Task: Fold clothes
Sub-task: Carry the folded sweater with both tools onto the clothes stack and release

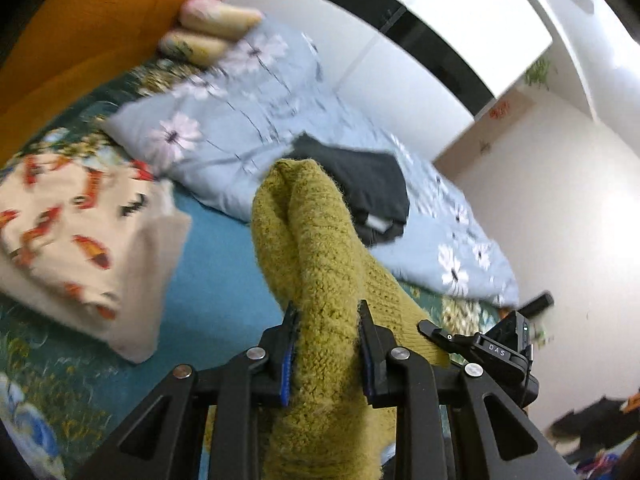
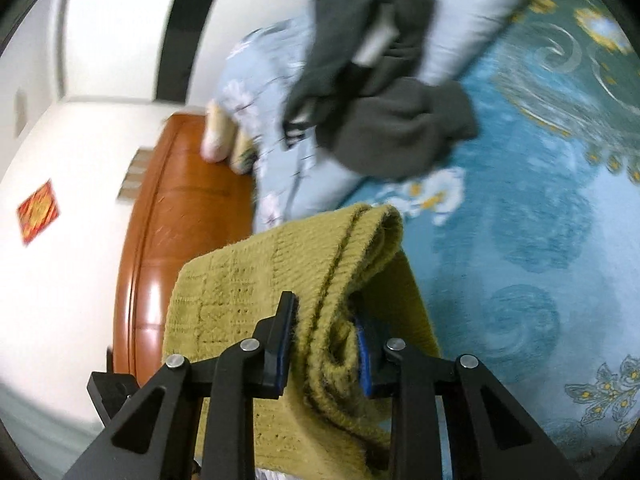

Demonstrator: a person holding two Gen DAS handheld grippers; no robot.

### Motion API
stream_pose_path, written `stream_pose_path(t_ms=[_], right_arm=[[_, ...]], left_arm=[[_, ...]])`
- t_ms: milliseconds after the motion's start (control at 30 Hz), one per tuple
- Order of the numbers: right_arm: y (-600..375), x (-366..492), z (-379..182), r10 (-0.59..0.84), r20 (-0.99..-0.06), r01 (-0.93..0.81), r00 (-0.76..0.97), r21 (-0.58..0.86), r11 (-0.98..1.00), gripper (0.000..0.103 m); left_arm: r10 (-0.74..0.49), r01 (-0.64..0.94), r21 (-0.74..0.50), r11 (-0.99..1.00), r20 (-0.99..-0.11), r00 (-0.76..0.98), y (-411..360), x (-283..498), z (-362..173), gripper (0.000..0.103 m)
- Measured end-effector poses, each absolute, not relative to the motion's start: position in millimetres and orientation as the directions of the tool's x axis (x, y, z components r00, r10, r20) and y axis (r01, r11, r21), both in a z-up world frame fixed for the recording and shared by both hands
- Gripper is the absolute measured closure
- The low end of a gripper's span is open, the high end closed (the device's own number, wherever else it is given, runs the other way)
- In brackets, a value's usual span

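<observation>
The left gripper [image 1: 328, 320] is clamped on a bunched fold of the olive knit sweater [image 1: 316, 248], which rises straight ahead between its fingers, clear of the blue patterned bedspread [image 1: 216, 280]. The right gripper [image 2: 326, 316] likewise pinches a doubled, ribbed edge of the same sweater [image 2: 280, 272], the panel hanging to its left. The garment probably spans between both grippers; motion blur obscures this. The dark grey garment [image 2: 372, 80] lies ahead on the floral quilt [image 1: 224, 128].
</observation>
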State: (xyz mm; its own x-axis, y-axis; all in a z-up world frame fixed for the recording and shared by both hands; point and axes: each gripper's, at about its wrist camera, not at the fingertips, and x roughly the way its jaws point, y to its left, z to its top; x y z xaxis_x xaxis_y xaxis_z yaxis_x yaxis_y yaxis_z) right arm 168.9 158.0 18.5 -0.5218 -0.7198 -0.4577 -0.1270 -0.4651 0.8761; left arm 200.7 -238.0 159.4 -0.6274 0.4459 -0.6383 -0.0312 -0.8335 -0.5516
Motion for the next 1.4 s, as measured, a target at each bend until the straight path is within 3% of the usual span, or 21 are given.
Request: stream_pose_path(t_ms=[333, 667, 867, 1000, 1067, 1167, 1233, 1400], right_arm=[[94, 161, 92, -0.767, -0.485, -0.001, -0.420, 0.846, -0.534, 0.076], [-39, 111, 109, -0.775, -0.486, 0.058, -0.403, 0.832, -0.552, 0.076], [-134, 64, 74, -0.771, -0.525, 0.036, -0.360, 0.818, -0.574, 0.076], [-172, 51, 31, -0.707, -0.638, -0.007, -0.305, 0.744, -0.668, 0.078], [-179, 49, 16, -0.674, -0.677, -0.022, -0.296, 0.710, -0.704, 0.080], [-173, 51, 17, -0.657, -0.683, -0.006, -0.321, 0.695, -0.719, 0.079], [-164, 55, 27, -0.642, -0.683, 0.016, -0.349, 0.680, -0.733, 0.079], [-138, 79, 51, -0.598, -0.686, 0.028, -0.414, 0.647, -0.762, 0.077]], left_arm=[[0.419, -0.038, -0.562, -0.826, -0.567, -0.709, -300, 221, 205, 0.076], [0.445, -0.088, -0.571, -0.816, -0.524, -0.726, -456, 186, 200, 0.076], [0.381, 0.046, -0.574, -0.818, -0.599, -0.704, -543, 149, 135, 0.076], [0.307, 0.256, -0.559, -0.789, -0.719, -0.623, -587, 137, 51, 0.075], [0.321, 0.299, -0.597, -0.745, -0.713, -0.623, -599, 149, 23, 0.074], [0.363, 0.276, -0.669, -0.690, -0.650, -0.668, -604, 170, 18, 0.065], [0.310, 0.284, -0.638, -0.716, -0.655, -0.689, -602, 182, 32, 0.048], [0.165, 0.295, -0.516, -0.804, -0.671, -0.723, -577, 217, 65, 0.040]])
